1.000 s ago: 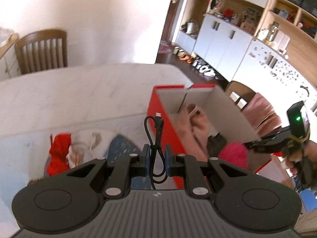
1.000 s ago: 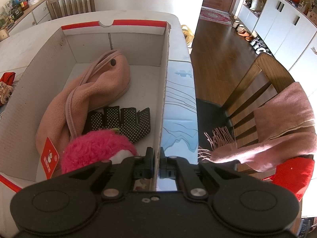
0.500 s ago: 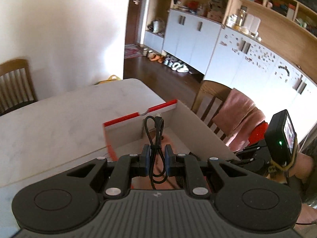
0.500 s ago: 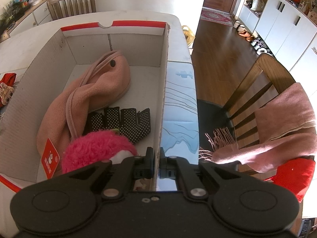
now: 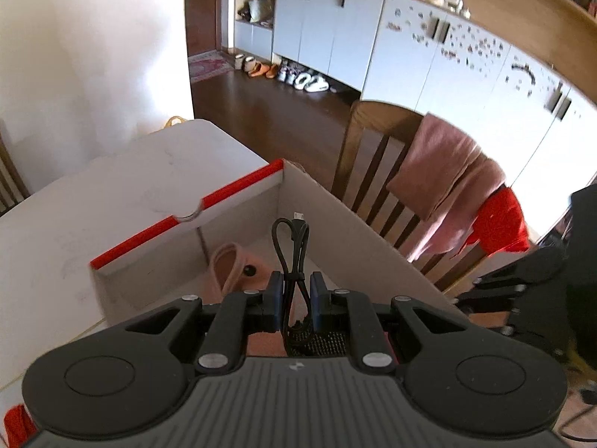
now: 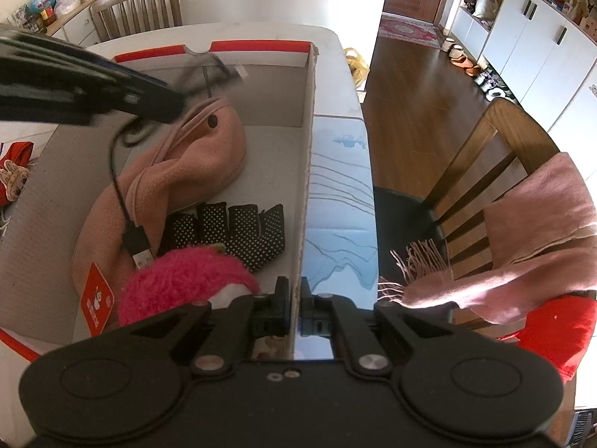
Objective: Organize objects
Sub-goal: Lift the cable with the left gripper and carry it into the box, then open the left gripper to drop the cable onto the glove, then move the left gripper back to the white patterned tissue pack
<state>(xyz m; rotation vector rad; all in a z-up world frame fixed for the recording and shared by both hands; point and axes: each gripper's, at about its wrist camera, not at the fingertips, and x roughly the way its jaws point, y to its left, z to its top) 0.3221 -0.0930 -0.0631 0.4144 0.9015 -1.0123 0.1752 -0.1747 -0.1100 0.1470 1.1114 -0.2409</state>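
Note:
My left gripper [image 5: 295,287] is shut on a coiled black USB cable [image 5: 293,246] and hangs over the open cardboard box with a red rim [image 5: 238,190]. In the right wrist view the left gripper [image 6: 164,100] reaches in from the left, and the cable [image 6: 119,194] dangles down onto the pink fleece scarf [image 6: 194,164]. Black dotted gloves [image 6: 238,227] and a fuzzy pink item [image 6: 179,280] also lie in the box. My right gripper [image 6: 294,298] is shut on the box's right wall [image 6: 308,149] at its near end.
The box stands on a white marble table [image 5: 112,205]. A wooden chair [image 6: 496,156] draped with a pink scarf [image 6: 522,224] and red cloth stands right of the table. Red fabric items [image 6: 15,160] lie on the table left of the box. Another chair [image 6: 138,3] stands at the far end.
My left gripper has swung to the right with the cable, from above the table beside the box to over the box's inside. It now shows in the right wrist view. The right gripper has kept still.

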